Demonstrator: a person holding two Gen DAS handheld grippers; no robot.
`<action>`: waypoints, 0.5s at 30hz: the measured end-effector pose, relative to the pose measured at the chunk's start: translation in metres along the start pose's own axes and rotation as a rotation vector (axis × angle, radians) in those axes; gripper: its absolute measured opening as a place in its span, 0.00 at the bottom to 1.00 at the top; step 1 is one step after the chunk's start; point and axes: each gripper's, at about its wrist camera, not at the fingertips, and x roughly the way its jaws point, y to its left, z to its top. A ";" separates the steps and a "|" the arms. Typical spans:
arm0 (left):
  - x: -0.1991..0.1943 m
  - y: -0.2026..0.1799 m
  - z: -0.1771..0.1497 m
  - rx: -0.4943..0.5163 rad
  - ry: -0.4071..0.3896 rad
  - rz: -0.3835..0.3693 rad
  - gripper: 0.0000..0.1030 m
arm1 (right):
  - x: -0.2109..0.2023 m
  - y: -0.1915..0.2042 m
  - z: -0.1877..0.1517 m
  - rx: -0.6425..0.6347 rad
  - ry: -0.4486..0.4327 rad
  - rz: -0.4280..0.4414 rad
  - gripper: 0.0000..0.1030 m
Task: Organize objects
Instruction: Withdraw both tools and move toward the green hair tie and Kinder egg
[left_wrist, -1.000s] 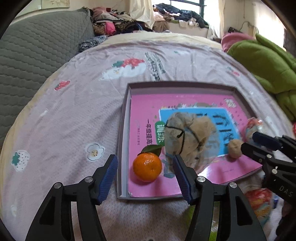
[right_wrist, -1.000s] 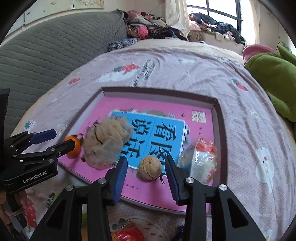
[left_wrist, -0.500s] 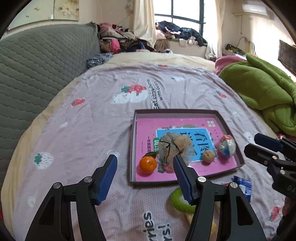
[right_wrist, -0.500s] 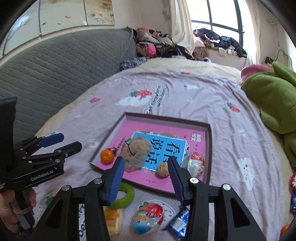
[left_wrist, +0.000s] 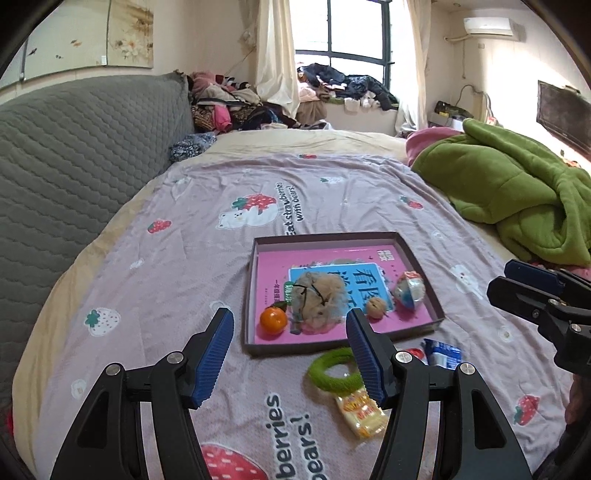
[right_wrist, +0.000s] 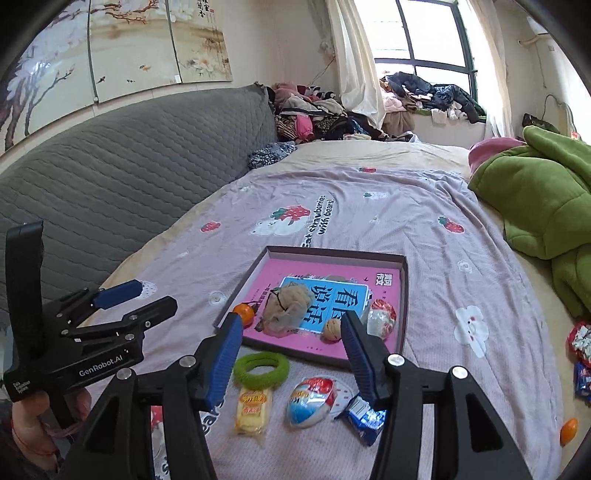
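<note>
The tray (right_wrist: 404, 295) on the bed holds an orange (right_wrist: 244, 312), a fuzzy bundle (right_wrist: 288, 308), a walnut (right_wrist: 331, 328) and a wrapped snack (right_wrist: 380, 320). By my reckoning about half remains: ring (right_wrist: 261, 368), yellow packet (right_wrist: 254, 409), egg (right_wrist: 310, 401) and blue packet (right_wrist: 364, 415) lie just before it. Left gripper (left_wrist: 290, 356) and right gripper (right_wrist: 293, 352) gape wide, empty.

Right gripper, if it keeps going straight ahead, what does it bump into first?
Probably the walnut in the tray; it sits between the open right gripper fingers. Depth is unclear, so the tray's near edge might come first.
</note>
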 end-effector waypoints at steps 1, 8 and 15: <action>-0.002 -0.001 -0.002 -0.001 -0.002 -0.003 0.63 | -0.003 0.001 -0.002 -0.003 -0.004 0.001 0.53; -0.018 -0.009 -0.016 0.009 -0.021 0.022 0.63 | -0.020 0.006 -0.009 -0.003 -0.030 0.009 0.53; -0.017 -0.019 -0.027 0.031 0.001 -0.003 0.63 | -0.030 0.008 -0.015 -0.001 -0.052 0.003 0.54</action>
